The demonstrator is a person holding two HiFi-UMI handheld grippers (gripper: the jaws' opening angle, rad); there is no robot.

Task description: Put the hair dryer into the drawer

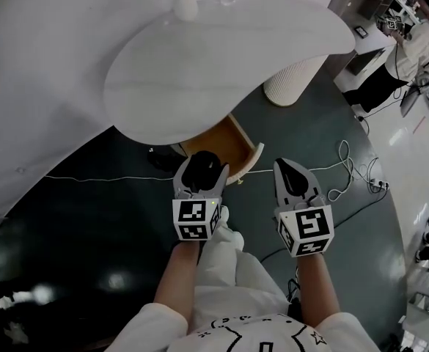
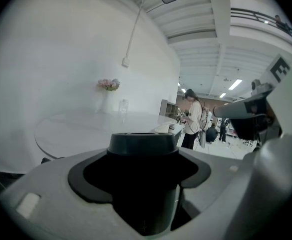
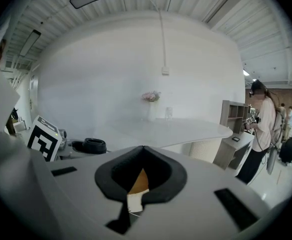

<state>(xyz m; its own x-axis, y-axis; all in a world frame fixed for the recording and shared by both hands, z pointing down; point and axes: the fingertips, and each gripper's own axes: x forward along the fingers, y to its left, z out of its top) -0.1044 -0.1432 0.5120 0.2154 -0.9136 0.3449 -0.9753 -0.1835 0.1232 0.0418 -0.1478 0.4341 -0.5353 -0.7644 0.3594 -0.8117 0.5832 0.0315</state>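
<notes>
The left gripper [image 1: 202,169] is clenching its fingers on the black hair dryer [image 2: 143,181], whose round barrel is filling the gap between them in the left gripper view. The hair dryer is hanging in that grip above the dark floor [image 1: 89,218], just in front of the open drawer [image 1: 252,158] and not inside it. The drawer is standing pulled out from under the white rounded surface [image 1: 221,57], showing its wooden bottom. The right gripper [image 1: 290,171] is hovering beside the left one, its fingers pressed together with nothing between them. A vase of flowers [image 2: 109,85] is standing on the surface. Another person [image 1: 412,42] is standing well apart, at the far right.
</notes>
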